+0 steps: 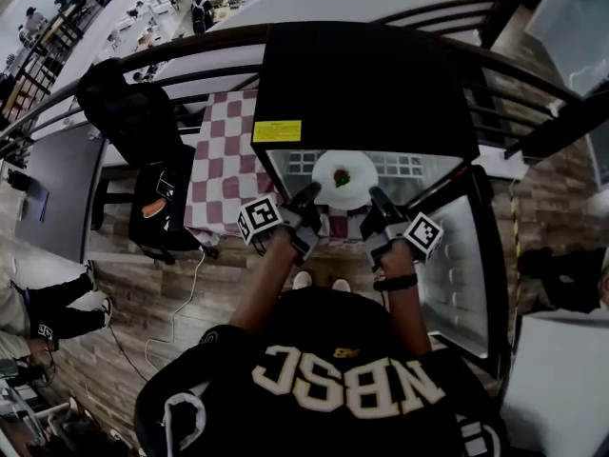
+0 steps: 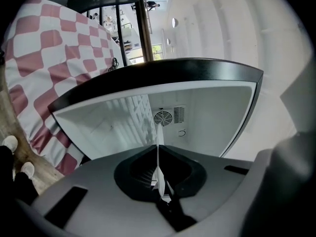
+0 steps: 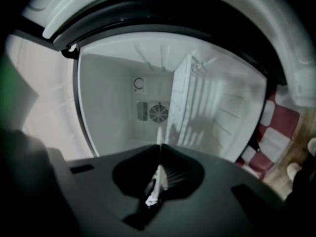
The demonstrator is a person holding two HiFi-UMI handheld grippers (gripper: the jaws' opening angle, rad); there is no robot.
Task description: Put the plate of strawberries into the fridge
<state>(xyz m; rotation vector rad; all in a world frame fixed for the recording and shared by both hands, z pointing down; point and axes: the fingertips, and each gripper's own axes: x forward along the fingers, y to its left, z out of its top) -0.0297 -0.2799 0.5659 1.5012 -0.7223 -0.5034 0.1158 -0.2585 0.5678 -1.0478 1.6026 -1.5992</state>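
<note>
The left claw (image 2: 158, 149) is clenched on a thin white edge that runs up between its dark ribbed pads: the rim of the plate (image 2: 159, 177), seen edge-on. The right claw (image 3: 160, 151) is clamped the same way on the opposite rim (image 3: 155, 184). From the head view, the left claw (image 1: 309, 196) and the right claw (image 1: 376, 199) pinch the round white plate (image 1: 344, 187) from either side. A small heap of red strawberries (image 1: 342, 177) with a bit of green sits near its middle. The plate hangs level between them at the mouth of the fridge (image 1: 371, 84), in front of or just over the white wire shelf (image 1: 400, 165); whether it rests on the shelf yet I cannot tell. This looks like the carrying-in step, most of the way through. The next move calls for both hands to go forward together, keeping the plate flat so the fruit does not roll. The plate then has to be set on the shelf before either claw lets go. The plate looks smooth and glazed, so a pinch on its thin rim could slip. The fridge is a boxy cabinet, matte black outside with a yellow sticker (image 1: 276, 130), and smooth white plastic inside. A round fan grille (image 3: 159, 113) sits in the back wall. Its door (image 1: 461, 255) stands swung open at the right. Beside it hangs a red-and-white checked cloth (image 1: 224, 150), soft and draped over a table, above a wood-plank floor (image 1: 143, 303).
</note>
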